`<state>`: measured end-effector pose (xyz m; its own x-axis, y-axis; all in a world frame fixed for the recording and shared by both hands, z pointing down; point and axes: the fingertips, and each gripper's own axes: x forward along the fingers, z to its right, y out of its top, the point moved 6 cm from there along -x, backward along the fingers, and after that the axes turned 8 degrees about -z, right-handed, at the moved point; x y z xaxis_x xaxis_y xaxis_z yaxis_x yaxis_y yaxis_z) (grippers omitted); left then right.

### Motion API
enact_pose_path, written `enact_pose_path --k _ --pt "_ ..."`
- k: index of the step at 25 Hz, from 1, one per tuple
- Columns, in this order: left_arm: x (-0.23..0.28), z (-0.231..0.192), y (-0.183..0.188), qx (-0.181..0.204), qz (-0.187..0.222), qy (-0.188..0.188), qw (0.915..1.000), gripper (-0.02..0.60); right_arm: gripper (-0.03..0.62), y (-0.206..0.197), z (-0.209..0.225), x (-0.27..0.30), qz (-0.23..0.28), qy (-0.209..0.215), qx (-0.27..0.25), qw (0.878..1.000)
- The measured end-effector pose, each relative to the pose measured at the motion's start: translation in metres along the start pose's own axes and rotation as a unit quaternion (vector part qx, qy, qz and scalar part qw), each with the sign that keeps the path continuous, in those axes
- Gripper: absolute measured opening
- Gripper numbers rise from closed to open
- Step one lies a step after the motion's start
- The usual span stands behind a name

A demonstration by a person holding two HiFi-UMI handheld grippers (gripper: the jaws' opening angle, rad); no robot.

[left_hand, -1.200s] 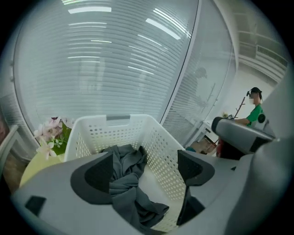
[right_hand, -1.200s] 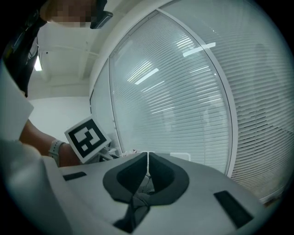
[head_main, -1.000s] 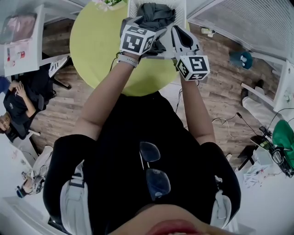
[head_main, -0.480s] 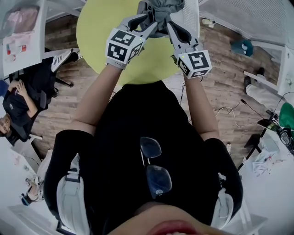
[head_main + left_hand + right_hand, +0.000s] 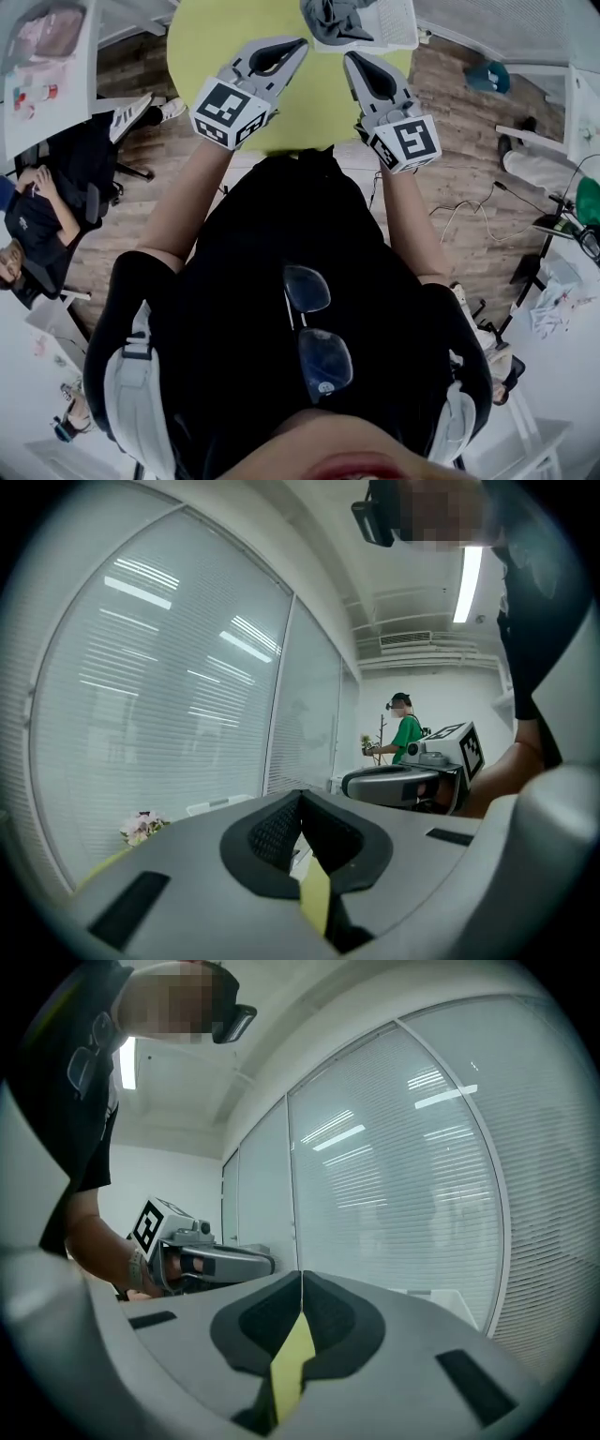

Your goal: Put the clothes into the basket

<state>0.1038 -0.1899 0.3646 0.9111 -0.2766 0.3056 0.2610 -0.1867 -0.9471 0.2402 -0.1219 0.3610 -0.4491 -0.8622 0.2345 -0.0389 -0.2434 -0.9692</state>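
Task stage: I judge it close to done. The dark grey clothes (image 5: 335,19) are in the white basket (image 5: 398,21), and I see no other garment on the green counter (image 5: 206,42).

Where the clothes are: at the very top of the head view, just right of centre. They are bunched in the left part of the basket, which stands on the counter's far side and is cut off by the frame edge.

What is left: possibly nothing. The cloth reaches the basket's near left rim, and I cannot tell whether a fold hangs outside it. If one does, I would tuck it in.

Clothes, direction and long axis: a crumpled heap, so no end points anywhere that I can name. The part that shows spreads somewhat more left to right than up and down, but the rest is out of frame, so I would not call that a true long axis.

Left gripper (image 5: 296,43): upper centre of the head view, over the counter and apart from the basket, aimed up and to the right toward it. Its fingers (image 5: 272,832) have just been closing and now meet, with nothing between them.

Right gripper (image 5: 349,58): just right of the left one, below the basket's near edge and clear of it, aimed up and slightly left. Its fingers (image 5: 328,1316) are pressed together along one seam and hold nothing.

Both grippers: each shows the other beside it, and neither carries any cloth.
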Motion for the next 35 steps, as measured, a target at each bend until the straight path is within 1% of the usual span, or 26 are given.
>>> enact_pose_path --k 3,6,11,17,29,35 --pt "-0.024 0.010 0.003 0.012 0.020 -0.006 0.9997 0.009 0.026 0.014 -0.027 -0.011 0.011 0.005 -0.015 1.000" --pt "-0.041 0.026 0.001 0.014 0.032 -0.013 0.9993 0.009 0.026 0.019 -0.049 -0.023 0.018 0.012 -0.011 1.000" --pt "-0.052 0.047 0.004 0.016 0.046 -0.015 0.9987 0.011 0.025 0.022 -0.066 -0.036 0.024 0.020 -0.015 0.999" --pt "-0.049 0.086 0.014 0.021 0.051 -0.013 0.9984 0.011 0.025 0.027 -0.067 -0.069 0.029 0.037 -0.027 0.999" --pt "-0.045 0.120 0.017 0.026 0.052 0.001 0.9983 0.011 0.025 0.023 -0.067 -0.097 0.036 0.053 -0.030 0.997" --pt "-0.047 0.127 0.017 0.031 0.052 0.005 0.9982 0.011 0.025 0.022 -0.066 -0.103 0.040 0.055 -0.030 0.997"
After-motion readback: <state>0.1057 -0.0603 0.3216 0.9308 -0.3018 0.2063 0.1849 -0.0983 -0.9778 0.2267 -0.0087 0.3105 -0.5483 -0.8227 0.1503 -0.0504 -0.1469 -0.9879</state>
